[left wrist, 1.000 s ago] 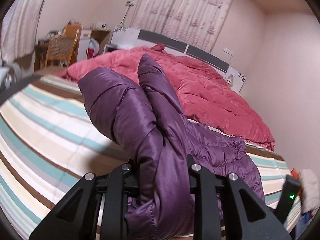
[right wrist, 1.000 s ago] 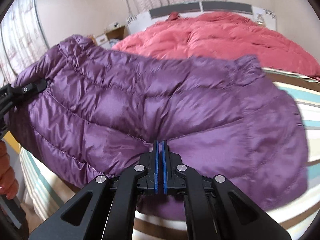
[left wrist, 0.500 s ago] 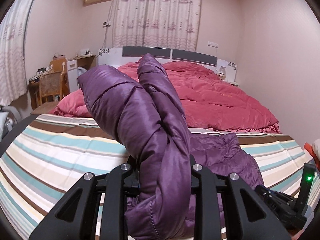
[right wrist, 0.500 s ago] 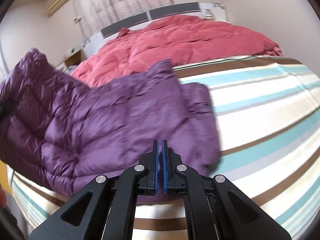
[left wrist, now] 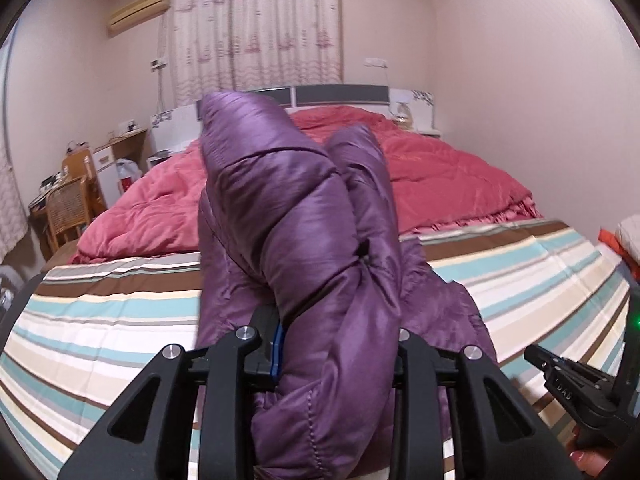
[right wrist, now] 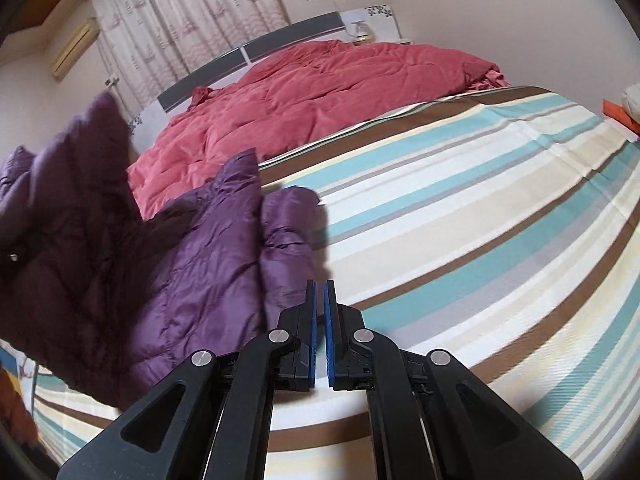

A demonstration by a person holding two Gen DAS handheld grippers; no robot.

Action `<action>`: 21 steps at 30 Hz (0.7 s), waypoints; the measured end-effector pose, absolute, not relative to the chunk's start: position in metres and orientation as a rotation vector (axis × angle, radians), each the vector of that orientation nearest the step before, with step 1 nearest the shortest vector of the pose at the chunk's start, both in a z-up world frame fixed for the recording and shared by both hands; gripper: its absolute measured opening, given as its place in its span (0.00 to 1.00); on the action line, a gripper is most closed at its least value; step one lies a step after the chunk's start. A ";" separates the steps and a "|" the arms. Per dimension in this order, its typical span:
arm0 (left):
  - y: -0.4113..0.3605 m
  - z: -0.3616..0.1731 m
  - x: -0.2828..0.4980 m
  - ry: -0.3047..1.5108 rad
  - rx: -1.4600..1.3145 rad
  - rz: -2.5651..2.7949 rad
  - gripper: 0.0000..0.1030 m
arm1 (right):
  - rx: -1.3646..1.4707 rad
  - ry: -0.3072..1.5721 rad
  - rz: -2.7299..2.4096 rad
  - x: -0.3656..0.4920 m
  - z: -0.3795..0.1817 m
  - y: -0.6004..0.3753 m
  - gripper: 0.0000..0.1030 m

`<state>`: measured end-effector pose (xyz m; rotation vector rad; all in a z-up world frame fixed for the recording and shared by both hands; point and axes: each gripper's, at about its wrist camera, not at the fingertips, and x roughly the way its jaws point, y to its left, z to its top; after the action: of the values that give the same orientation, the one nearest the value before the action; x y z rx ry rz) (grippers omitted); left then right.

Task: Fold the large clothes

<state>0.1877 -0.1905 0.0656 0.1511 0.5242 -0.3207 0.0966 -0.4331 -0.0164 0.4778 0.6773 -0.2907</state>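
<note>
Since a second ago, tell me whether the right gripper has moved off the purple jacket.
Yes. The right gripper, shut and empty, has swung right, off the purple jacket and over the striped sheet.

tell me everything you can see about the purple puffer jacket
The purple quilted puffer jacket is shiny, stitched into padded channels. One bunched fold stands up between the jaws of the left gripper, which are opening, left blue pad partly bared. The rest lies crumpled on the striped bedsheet, in front of the red comforter. The shut right gripper is beside it, holding nothing.

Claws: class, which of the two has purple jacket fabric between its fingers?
The left claw: the purple jacket bunches between its opening fingers. The right claw is shut on nothing, over the striped sheet.
</note>
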 end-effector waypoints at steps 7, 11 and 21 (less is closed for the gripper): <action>-0.240 0.040 0.186 0.561 0.257 -0.368 0.27 | 0.522 0.676 -0.325 0.080 -0.024 -0.455 0.03; -0.264 0.022 0.180 0.587 0.319 -0.385 0.27 | 0.545 0.679 -0.331 0.075 -0.028 -0.461 0.03; -0.308 -0.014 0.162 0.585 0.477 -0.453 0.38 | 0.574 0.687 -0.334 0.065 -0.034 -0.470 0.03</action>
<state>0.1620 -0.3076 -0.0141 0.4774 0.5850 -0.4529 0.0654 -0.4701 -0.0340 0.5737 0.6871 -0.3339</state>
